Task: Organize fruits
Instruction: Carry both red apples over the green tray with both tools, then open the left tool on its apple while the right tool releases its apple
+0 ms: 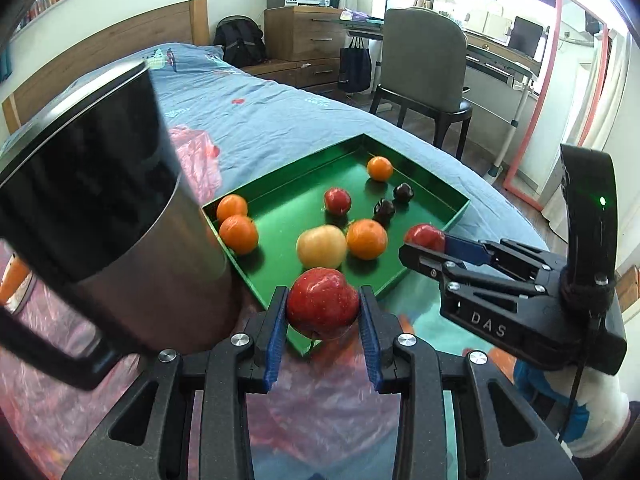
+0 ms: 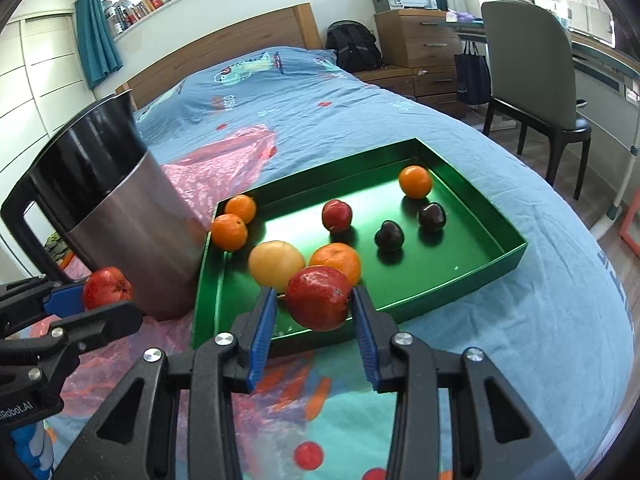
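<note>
My left gripper [image 1: 324,312] is shut on a red apple [image 1: 322,302], held above the near corner of the green tray [image 1: 436,184]. It also shows at the left of the right wrist view [image 2: 90,300]. My right gripper [image 2: 314,308] is shut on another red apple [image 2: 319,298], held over the tray's [image 2: 500,220] front edge; it also shows in the left wrist view [image 1: 430,246]. In the tray lie several oranges [image 2: 336,261], a yellow apple [image 2: 276,262], a small red fruit [image 2: 337,215] and two dark plums [image 2: 389,235].
A tall steel jug [image 2: 132,224] with a black handle stands just left of the tray on a pink plastic bag [image 2: 232,152]. All rest on a bed with a blue sheet [image 2: 360,120]. A chair [image 2: 532,80] and desk stand to the right.
</note>
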Motion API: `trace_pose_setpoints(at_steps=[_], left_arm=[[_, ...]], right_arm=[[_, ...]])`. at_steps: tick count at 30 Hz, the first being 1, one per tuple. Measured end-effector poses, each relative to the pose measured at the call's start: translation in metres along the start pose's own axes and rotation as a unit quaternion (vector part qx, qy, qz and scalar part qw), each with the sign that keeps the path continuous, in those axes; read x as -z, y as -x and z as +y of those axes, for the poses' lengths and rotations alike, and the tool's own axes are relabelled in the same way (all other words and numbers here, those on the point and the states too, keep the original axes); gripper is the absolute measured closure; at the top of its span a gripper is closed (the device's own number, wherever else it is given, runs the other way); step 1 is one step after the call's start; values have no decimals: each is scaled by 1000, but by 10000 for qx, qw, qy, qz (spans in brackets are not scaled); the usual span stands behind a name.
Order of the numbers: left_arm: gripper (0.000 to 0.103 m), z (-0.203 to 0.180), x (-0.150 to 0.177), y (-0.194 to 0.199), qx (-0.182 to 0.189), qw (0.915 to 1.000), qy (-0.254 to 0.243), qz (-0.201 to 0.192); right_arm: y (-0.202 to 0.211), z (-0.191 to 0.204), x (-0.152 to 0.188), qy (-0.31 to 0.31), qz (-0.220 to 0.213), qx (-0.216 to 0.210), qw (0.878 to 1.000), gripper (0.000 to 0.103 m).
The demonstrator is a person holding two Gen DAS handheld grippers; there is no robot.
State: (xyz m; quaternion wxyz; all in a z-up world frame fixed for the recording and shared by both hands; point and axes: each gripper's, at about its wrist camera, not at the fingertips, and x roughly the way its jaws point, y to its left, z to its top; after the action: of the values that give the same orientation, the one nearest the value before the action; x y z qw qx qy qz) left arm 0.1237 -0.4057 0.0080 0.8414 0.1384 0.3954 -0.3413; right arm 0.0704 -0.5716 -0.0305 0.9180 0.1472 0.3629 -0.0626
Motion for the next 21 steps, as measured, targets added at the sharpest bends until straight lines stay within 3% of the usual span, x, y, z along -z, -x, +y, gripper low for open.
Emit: trace_pose_setpoints(at_steps=[9,21], left_arm=[[74,1,-54,-90,-418,9989,140,185],[74,8,-57,-156,-544,9964,180,623]], right_arm=[[-44,-43,-24,7,46,308,9995,37],[-81,-68,-31,193,323,735,9966,37]])
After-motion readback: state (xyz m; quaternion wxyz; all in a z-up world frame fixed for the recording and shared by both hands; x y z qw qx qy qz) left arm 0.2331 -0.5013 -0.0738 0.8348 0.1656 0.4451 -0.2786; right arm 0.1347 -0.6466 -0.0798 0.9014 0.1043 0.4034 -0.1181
